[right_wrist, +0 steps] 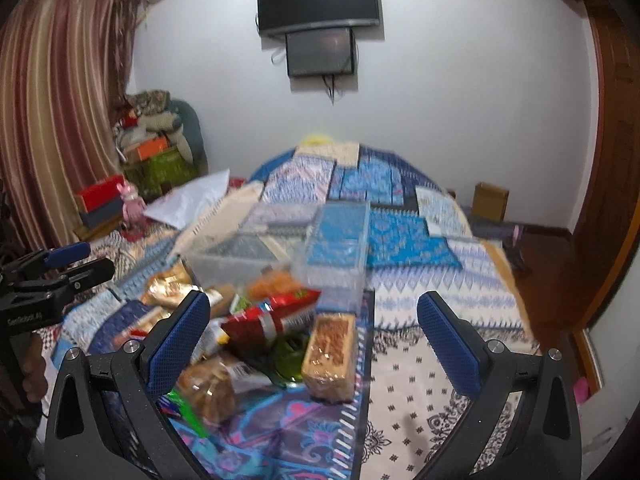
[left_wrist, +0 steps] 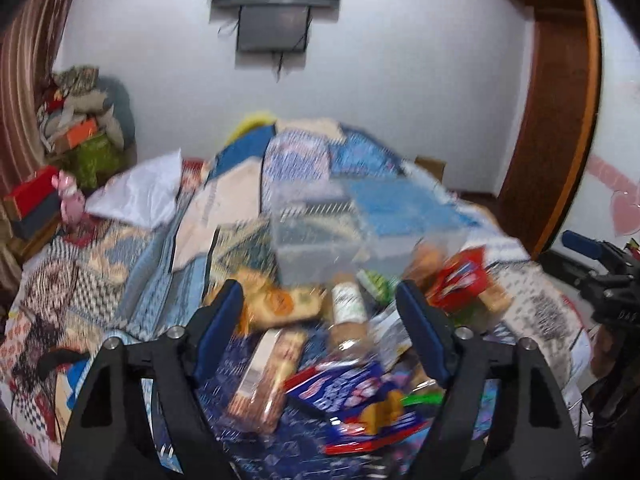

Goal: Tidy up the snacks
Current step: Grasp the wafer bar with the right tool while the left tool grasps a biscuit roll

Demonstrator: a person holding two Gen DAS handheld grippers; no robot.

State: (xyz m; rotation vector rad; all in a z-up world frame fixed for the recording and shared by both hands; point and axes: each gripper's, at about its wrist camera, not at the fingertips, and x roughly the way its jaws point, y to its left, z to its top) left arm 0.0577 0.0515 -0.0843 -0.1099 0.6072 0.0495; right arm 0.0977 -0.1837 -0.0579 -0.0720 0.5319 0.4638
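Motion blur is smearing my left view, so most wrappers in the snack pile (left_wrist: 332,344) on the bed (right_wrist: 432,304) are staying unreadable. I am holding my left gripper (left_wrist: 320,312) and right gripper (right_wrist: 312,328) spread wide, empty, over it. Two clear containers (right_wrist: 336,240) are sitting just behind.
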